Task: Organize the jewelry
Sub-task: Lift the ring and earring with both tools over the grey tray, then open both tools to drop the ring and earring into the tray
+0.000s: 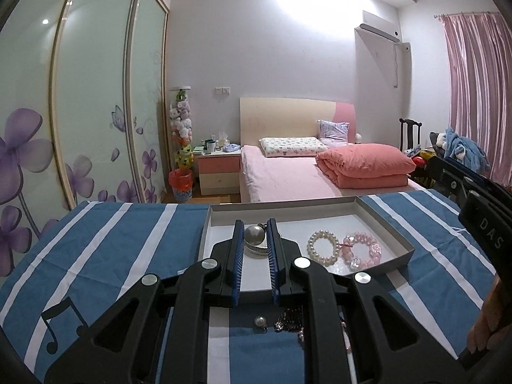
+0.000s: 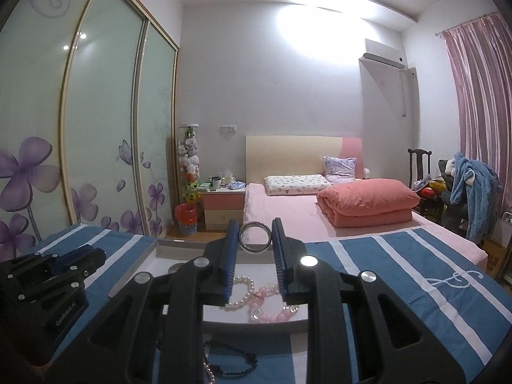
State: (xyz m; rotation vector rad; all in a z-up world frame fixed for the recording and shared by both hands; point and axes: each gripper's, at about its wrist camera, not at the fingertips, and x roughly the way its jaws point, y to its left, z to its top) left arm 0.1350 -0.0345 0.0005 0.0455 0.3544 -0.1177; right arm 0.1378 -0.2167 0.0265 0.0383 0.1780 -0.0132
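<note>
Nearest the cameras, loose pieces still lie on the striped blue cloth [image 1: 105, 240] over the counter: a dark beaded bracelet [image 2: 230, 360] and a small pearl pendant [image 1: 260, 321] beside a tangle of dark chain [image 1: 289, 318]; a low swing of either tool could snag or drag them off the edge. Right tongs [image 2: 256, 240] are clamped on a metal ring bangle [image 2: 255, 236], held upright by its outer rim only; it's smooth and round, so it will likely pivot or squirt out if the grip eases or the hand jolts. Left tongs [image 1: 256, 240] are nearly closed; a big pearl-like bead on a silver band [image 1: 255, 240] sits in line with the gap, but whether it's pinched or just lying in the tray behind the tips can't be told. Past the tips, the shallow grey tray [image 1: 384, 224] already holds a white pearl bracelet [image 1: 323, 248] touching a pink bead bracelet [image 1: 360, 249]. Dropping the bangle from height would probably make it bounce, roll over the low rim, or knock those two. The tray isn't held down, so a push on its wall slides it. The two tools are close together, so there's a collision risk over the tray.
</note>
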